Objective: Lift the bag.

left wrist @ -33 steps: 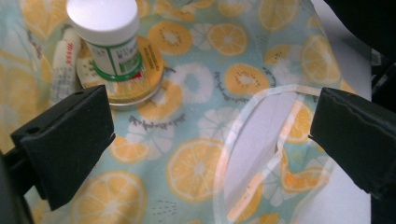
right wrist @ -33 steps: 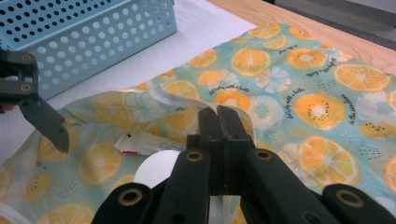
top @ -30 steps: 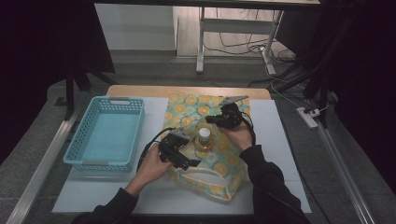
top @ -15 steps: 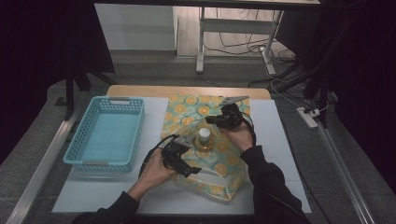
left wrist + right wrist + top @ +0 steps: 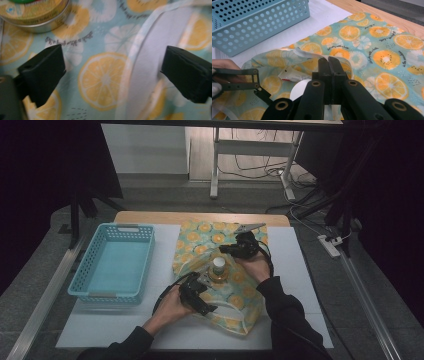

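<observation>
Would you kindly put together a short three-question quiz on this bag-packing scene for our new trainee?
1. True or false: the right gripper is shut on the rim of the fruit-print bag.
2. Which best describes the blue basket? A) it holds the bottle; B) it stands left of the bag with nothing in it; C) it lies tipped on its side.
3. Fill in: the jaws of the left gripper stand ____ over the bag's white strap.

Key
1. True: its jaws pinch the bag's white-edged rim.
2. B: the white-capped bottle stands in the bag's mouth.
3. Open: the pads are apart, though they have just been closing slightly.
</observation>
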